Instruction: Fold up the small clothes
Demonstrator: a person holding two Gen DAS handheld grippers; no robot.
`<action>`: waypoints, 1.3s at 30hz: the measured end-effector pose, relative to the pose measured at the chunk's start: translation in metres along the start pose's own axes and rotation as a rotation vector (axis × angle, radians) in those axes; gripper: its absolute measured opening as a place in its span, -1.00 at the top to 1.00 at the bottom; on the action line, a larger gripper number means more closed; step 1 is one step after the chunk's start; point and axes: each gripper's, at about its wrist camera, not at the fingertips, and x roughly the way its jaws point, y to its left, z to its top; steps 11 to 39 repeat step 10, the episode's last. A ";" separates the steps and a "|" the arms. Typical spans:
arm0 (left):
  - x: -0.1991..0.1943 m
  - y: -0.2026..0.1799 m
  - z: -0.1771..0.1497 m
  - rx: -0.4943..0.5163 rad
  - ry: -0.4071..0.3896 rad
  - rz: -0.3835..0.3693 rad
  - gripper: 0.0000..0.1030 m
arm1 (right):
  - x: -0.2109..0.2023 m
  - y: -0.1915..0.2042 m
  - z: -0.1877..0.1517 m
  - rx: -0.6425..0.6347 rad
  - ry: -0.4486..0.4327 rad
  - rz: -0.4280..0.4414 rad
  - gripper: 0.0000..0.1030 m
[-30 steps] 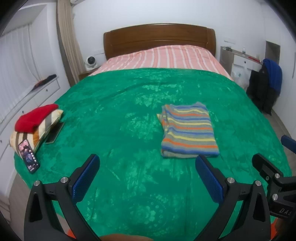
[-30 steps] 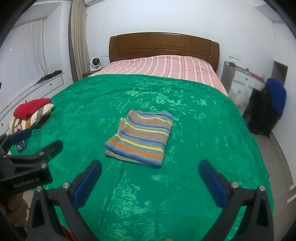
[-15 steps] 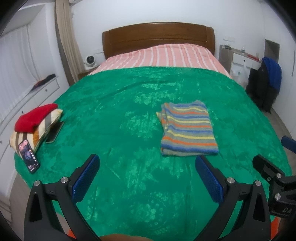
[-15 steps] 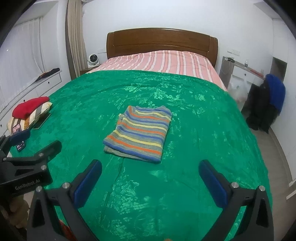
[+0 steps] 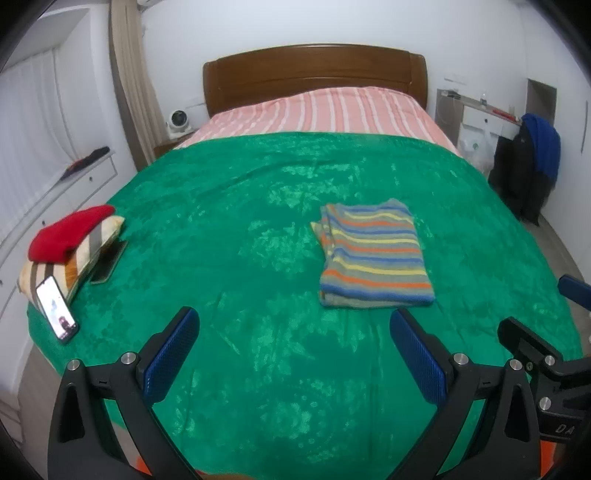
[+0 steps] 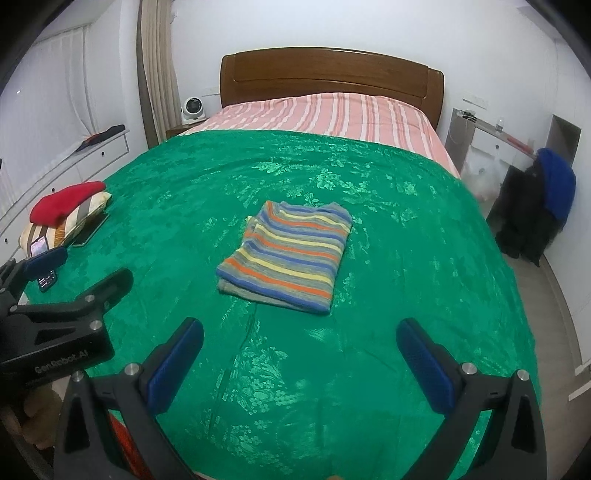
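White walls [image 5: 332,26], wooden headboard [image 5: 314,70], green bedspread [image 5: 258,229].

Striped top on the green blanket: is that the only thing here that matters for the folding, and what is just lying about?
Part of the job:
- striped top, already folded
- left gripper, open
- right gripper, open
- red garment atop the striped pillow, possibly

Lying about:
- phone
- dark phone
- fan
- blue cloth

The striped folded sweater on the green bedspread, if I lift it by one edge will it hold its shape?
Probably not. The striped sweater looks like soft knit stacked in loose layers, so it would likely droop and unfold. It seems light. Pushed, it might drag and bunch on the textured green bedspread rather than slide.
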 end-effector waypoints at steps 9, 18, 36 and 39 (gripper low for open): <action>-0.008 -0.002 -0.003 -0.021 -0.041 0.023 -1.00 | 0.000 -0.001 -0.001 0.004 0.000 -0.003 -1.00; -0.009 -0.003 -0.004 -0.017 -0.048 0.028 -1.00 | 0.000 -0.001 -0.001 0.004 0.000 -0.002 -1.00; -0.009 -0.003 -0.004 -0.017 -0.048 0.028 -1.00 | 0.000 -0.001 -0.001 0.004 0.000 -0.002 -1.00; -0.009 -0.003 -0.004 -0.017 -0.048 0.028 -1.00 | 0.000 -0.001 -0.001 0.004 0.000 -0.002 -1.00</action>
